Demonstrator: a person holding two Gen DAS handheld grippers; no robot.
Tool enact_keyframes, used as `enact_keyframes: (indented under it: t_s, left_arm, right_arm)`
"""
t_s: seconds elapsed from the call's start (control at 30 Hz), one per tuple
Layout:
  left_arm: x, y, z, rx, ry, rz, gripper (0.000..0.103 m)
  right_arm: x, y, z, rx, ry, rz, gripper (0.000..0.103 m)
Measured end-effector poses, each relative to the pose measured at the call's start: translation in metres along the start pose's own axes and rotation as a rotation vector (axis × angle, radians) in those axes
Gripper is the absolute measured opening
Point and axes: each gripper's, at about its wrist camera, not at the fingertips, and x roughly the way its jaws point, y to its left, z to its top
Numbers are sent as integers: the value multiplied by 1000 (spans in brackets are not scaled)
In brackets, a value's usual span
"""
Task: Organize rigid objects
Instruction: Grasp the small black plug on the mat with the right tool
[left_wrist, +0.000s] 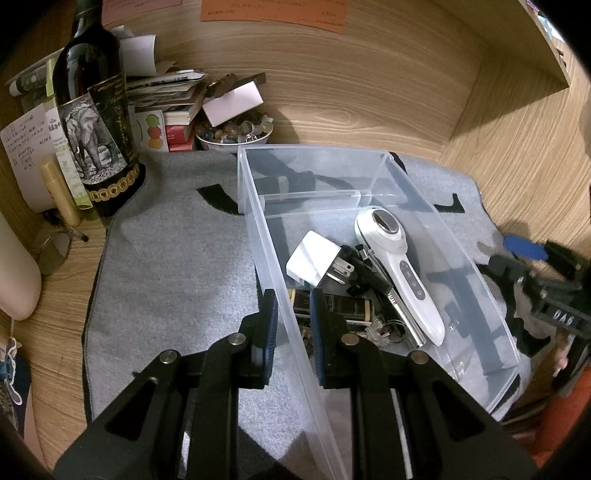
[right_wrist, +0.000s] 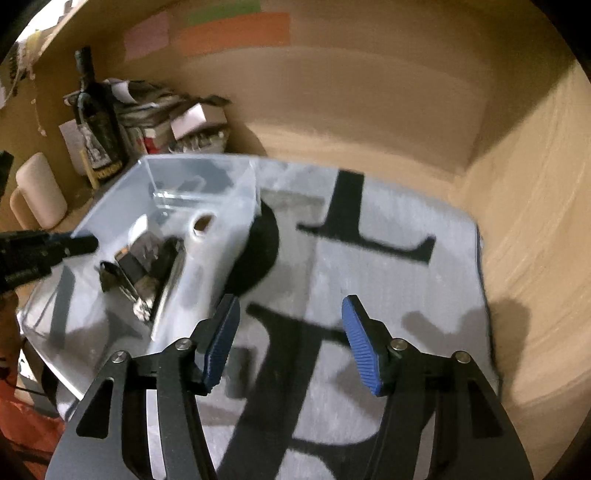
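A clear plastic bin (left_wrist: 255, 206) stands on a grey mat (left_wrist: 166, 258). It holds a white handheld device (left_wrist: 399, 258), a white plug adapter (left_wrist: 314, 258), a black-and-gold box (left_wrist: 343, 304) and small dark items. My left gripper (left_wrist: 293, 306) is shut on the bin's left wall, one pad on each side. My right gripper (right_wrist: 290, 325) is open and empty above the mat, to the right of the bin (right_wrist: 207, 173). It also shows in the left wrist view (left_wrist: 524, 249) beyond the bin's right side.
A dark wine bottle (left_wrist: 96, 129), a stack of books and papers (left_wrist: 166, 99) and a bowl of stones (left_wrist: 236, 129) crowd the back left corner. Wooden walls enclose the desk at the back and right. A cream cylinder (right_wrist: 37, 192) stands at the left.
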Motion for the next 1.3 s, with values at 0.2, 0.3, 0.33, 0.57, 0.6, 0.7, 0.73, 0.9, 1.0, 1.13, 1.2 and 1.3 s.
enact_keyframes:
  t_s: [0.2, 0.3, 0.33, 0.57, 0.6, 0.7, 0.73, 0.9, 1.0, 1.13, 1.2, 1.3]
  left_arm:
    - [1, -1, 0, 8, 2, 1, 16]
    - [1, -2, 0, 17, 4, 7, 16]
    - [1, -3, 0, 18, 4, 7, 16]
    - [0, -2, 0, 17, 4, 5, 16]
    - [0, -3, -1, 17, 4, 6, 16]
    - [0, -2, 0, 17, 4, 5, 16]
    - [0, -2, 0, 17, 4, 5, 16]
    - [0, -2, 0, 16, 4, 5, 16]
    - [0, -2, 0, 16, 4, 5, 16]
    - [0, -2, 0, 15, 4, 5, 16]
    - [0, -1, 0, 12, 4, 3, 16]
    - [0, -1, 0, 9, 4, 1, 16]
  right_arm:
    - [15, -3, -25, 55, 64, 48, 54]
    - [20, 5, -33, 31, 89, 59, 53]
    - [22, 6, -35, 23, 98, 61, 53]
    - [29, 11, -44, 1, 123, 107, 39]
    - [29, 13, -44, -4, 124, 113, 36]
    - [28, 22, -46, -52, 133, 112, 32]
    - [28, 24, -47, -67, 133, 104, 32]
    - [31, 14, -44, -18, 121, 98, 14]
    - [30, 9, -41, 3, 106, 78, 14]
    - [19, 7, -34, 6, 67, 63, 14]
    - [12, 6, -28, 5, 41, 51, 14]
    - [2, 5, -17, -6, 5, 28, 14]
